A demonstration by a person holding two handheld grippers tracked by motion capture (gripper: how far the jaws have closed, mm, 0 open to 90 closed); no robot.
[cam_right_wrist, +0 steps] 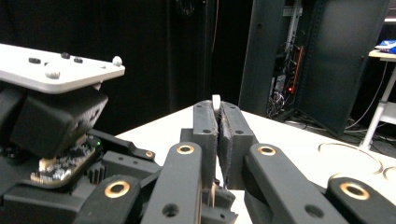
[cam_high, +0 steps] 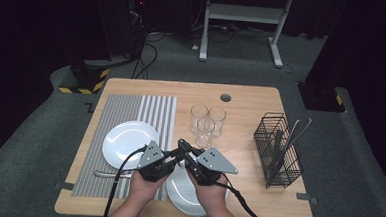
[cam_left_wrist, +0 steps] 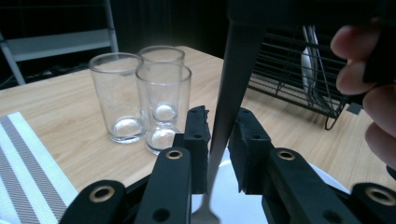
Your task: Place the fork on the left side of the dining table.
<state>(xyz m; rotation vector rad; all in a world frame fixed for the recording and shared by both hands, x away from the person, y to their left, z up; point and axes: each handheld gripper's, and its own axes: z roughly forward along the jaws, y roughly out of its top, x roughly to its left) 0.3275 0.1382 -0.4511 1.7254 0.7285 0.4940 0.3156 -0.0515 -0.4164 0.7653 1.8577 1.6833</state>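
My two grippers meet tip to tip above the near middle of the table. The right gripper (cam_high: 185, 151) (cam_right_wrist: 217, 109) is shut on the thin end of a metal utensil (cam_right_wrist: 216, 100). That utensil (cam_left_wrist: 228, 84) slants down between the jaws of my left gripper (cam_high: 178, 154) (cam_left_wrist: 220, 119), which press on its two edges. Its neck widens just below those jaws. A white plate (cam_high: 182, 197) (cam_left_wrist: 328, 181) lies under both grippers near the front edge. The right hand's fingers show at the right edge of the left gripper view.
Three empty glasses (cam_high: 206, 121) (cam_left_wrist: 140, 93) stand close behind the grippers. A black wire rack (cam_high: 278, 150) (cam_left_wrist: 289, 79) holding utensils sits at the right. A striped placemat (cam_high: 126, 110) at the left carries a second white plate (cam_high: 129, 141) and another utensil (cam_high: 105, 174).
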